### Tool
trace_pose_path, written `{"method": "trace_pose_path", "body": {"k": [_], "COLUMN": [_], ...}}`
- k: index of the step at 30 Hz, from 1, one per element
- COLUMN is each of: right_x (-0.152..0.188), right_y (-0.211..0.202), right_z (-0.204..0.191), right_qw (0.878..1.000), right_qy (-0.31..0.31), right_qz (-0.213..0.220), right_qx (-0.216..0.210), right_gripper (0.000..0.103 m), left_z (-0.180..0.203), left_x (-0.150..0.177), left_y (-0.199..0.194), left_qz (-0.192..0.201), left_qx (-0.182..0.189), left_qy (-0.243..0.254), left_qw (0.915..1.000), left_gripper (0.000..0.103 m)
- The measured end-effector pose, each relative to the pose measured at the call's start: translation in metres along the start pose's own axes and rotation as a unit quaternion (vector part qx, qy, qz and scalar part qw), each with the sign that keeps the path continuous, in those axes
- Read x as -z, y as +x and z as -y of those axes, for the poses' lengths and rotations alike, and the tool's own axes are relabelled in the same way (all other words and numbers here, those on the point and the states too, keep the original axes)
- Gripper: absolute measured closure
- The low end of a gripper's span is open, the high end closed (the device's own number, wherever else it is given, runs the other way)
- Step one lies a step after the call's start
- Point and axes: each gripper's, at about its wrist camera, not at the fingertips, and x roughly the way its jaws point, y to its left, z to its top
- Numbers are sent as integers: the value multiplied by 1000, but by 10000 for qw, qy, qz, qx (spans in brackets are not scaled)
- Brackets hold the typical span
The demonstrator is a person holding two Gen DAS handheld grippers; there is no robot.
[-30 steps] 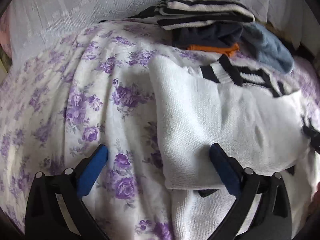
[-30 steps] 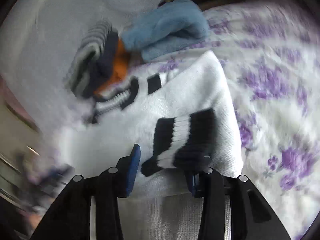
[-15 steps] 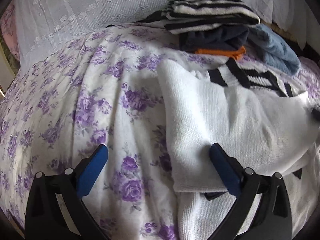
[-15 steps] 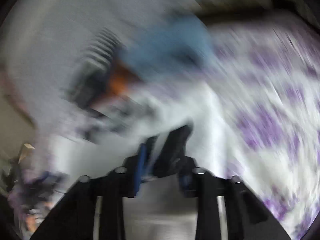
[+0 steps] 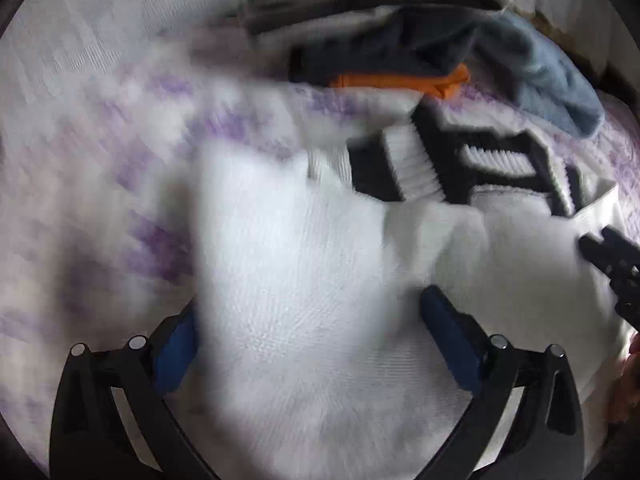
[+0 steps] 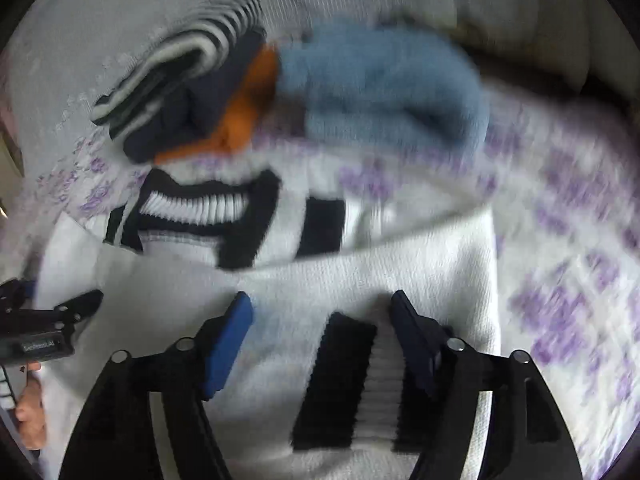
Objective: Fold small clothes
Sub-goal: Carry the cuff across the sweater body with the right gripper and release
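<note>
From the left wrist view, which is blurred, a white knitted sweater with black-and-white ribbed trim (image 5: 320, 280) is seen spread on a bedspread of white cloth printed with purple flowers (image 5: 112, 208). The left gripper (image 5: 308, 340) is held over the near part of the sweater with its blue-padded jaws spread wide; white knit lies between the pads, but no pinch on it can be made out. The ribbed black-and-white collar (image 5: 416, 168) is found at the far end of the sweater. Beyond it a stack of folded clothes (image 5: 380, 52) is seen: a striped piece on top, a dark navy one below, an orange edge at the bottom, with a folded light-blue fleece garment (image 5: 552, 80) just beside it on the right. At the right edge, black parts of the right gripper (image 5: 612, 264) are seen over the sweater. From the right wrist view, also blurred, the same sweater (image 6: 400, 272) is seen folded, with a black-and-white ribbed cuff (image 6: 344, 380) lying between the jaws of the right gripper (image 6: 320, 328). Those jaws are opening, and the pads are not pressed on the cuff. The collar (image 6: 200, 208) is seen further off, the stack (image 6: 192, 96) and the blue fleece (image 6: 384, 92) behind it, and the flowered bedspread (image 6: 568, 280) to the right. At the left edge the left gripper (image 6: 40, 328) and part of a hand (image 6: 32, 416) are seen.
</note>
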Motion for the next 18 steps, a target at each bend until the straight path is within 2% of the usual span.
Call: {"method": "trace_pose_path", "body": {"k": [2,5,8,10,12,15,17,18], "right_x": [2,16,36,49,46,49,49,50], "right_y": [-16,-46,-43,-46,-59,-87,-81,-66], "right_z": [0,5,8,5,3,-6,-22,-30], "right_qw": [9999,9991,9994,9986,9992,9967,9967,9971], "right_qy": [96,44,-118,-460,-299,-336,-541,-639], "right_qz": [129,321,-47,182,266,651,500,213], "right_qx": [-30,-268,-316,-194,25,-344,-344,-349], "right_gripper": [30,30,26,26,27,27,26,26], "left_z": [-14,-27,-29,-30,-30,-14,7,16], "left_x": [0,11,35,48,52,63,67,67], "left_y": [-4,-27,-33,-33,-45,-76,-78,-72], "left_qz": [-81,193,50,78,127,542,652,589], "left_qx": [314,162,155,186,31,31,-146,-223], "left_qy": [-248,-323,-50,-41,-163,1,259,397], "left_qw": [9992,9992,9999,9998,9998,9985,9974,9972], "left_gripper": [4,4,4,4,4,4,4,4]}}
